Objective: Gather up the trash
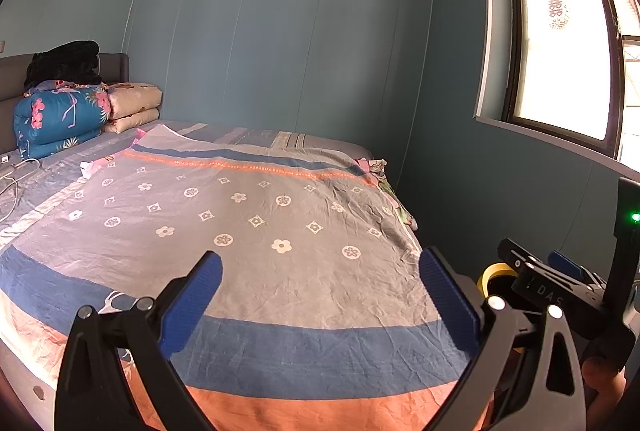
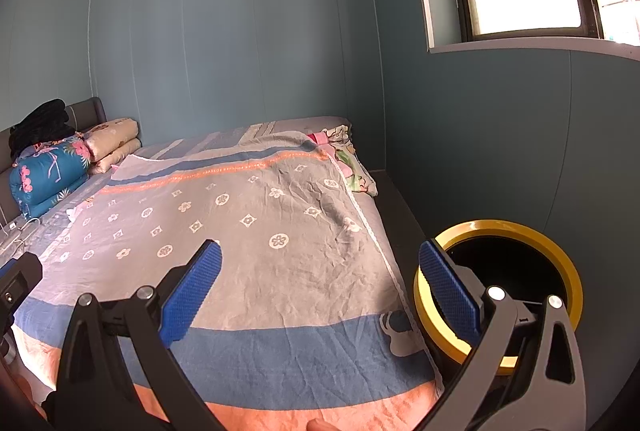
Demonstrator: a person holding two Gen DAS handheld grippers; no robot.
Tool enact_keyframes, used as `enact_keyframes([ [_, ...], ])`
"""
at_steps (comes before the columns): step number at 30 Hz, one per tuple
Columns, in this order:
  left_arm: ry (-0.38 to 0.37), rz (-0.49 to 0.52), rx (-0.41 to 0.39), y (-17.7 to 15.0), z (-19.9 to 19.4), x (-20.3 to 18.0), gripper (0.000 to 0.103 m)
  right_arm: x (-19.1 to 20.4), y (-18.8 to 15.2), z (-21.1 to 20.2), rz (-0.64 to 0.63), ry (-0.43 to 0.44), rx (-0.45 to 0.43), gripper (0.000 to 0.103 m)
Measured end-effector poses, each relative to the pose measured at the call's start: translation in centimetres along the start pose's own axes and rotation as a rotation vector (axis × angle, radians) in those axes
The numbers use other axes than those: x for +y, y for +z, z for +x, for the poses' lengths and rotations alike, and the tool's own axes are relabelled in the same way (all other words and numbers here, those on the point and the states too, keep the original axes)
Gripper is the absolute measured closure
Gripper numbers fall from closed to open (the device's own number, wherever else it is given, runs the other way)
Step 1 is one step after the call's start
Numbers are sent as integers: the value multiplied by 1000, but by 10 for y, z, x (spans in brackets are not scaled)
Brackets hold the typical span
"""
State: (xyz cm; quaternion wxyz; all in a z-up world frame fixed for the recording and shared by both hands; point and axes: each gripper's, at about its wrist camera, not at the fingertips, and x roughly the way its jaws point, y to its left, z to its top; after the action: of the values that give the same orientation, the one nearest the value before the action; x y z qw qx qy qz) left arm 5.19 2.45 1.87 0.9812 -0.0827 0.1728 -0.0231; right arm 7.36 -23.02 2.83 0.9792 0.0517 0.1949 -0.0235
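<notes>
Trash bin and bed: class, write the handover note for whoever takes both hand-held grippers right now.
Left hand-held gripper: open, empty, hovering over the foot of the bed.
Right hand-held gripper: open, empty, beside the bin.
Yellow-rimmed trash bin: on the floor at the bed's right side, below the window; its inside looks dark, contents cannot be told.
Possible trash: small white crumpled scrap on the sheet near the folded quilts.
Done: nothing collected that shows.
Left: pick up the scrap, drop it in the bin.
</notes>
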Motion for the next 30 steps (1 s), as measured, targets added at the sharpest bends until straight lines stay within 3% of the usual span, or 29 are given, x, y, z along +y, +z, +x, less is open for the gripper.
enact_keyframes([
  [30,-17,-9,24,-2,3,5,8,2,-7,6,3,-4,30,8],
])
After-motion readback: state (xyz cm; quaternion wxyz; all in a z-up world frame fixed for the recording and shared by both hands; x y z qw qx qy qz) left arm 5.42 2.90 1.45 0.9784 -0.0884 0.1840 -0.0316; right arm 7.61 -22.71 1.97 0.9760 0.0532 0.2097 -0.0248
